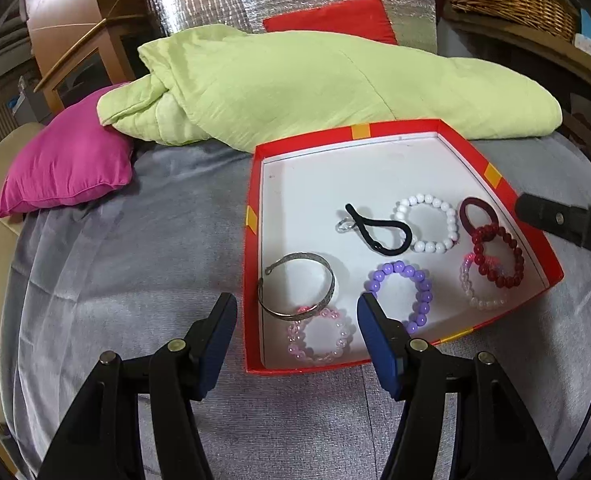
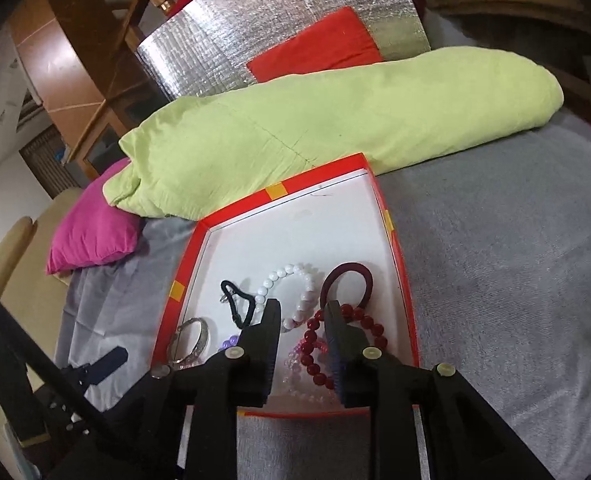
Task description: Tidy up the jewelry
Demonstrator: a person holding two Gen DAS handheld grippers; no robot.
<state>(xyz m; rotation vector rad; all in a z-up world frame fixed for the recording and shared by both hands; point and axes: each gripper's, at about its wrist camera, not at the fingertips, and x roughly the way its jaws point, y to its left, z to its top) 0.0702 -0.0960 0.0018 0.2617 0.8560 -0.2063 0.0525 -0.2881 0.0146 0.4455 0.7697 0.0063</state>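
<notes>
**Observer A:** From the left wrist camera, the left gripper hovers at the near edge of the red box, which rests on the grey bedspread. Its jaws are spread and nothing sits between them. Contents of the box, near to far: a pale pink bead bracelet with a silver cuff bangle overlapping its far side; a purple bead bracelet just beside those; a clear bead bracelet with a dark red bead bracelet lying over it; a maroon hair tie touching the red beads; a white bead bracelet; a black hair tie with a small clear ring at its left.

**Observer B:** Confirmed. Right gripper status?

**Observer A:** Only one of its fingers enters this view, at the right box wall.

**Observer B:** And the right wrist camera?

**Observer A:** The right gripper sits low over the box, jaws partly apart. The dark red bead bracelet lies between and below the fingers; the pads are not pressing on it. The maroon hair tie lies just beyond the fingertips. A green quilt and a pink cushion lie behind the box.
</notes>
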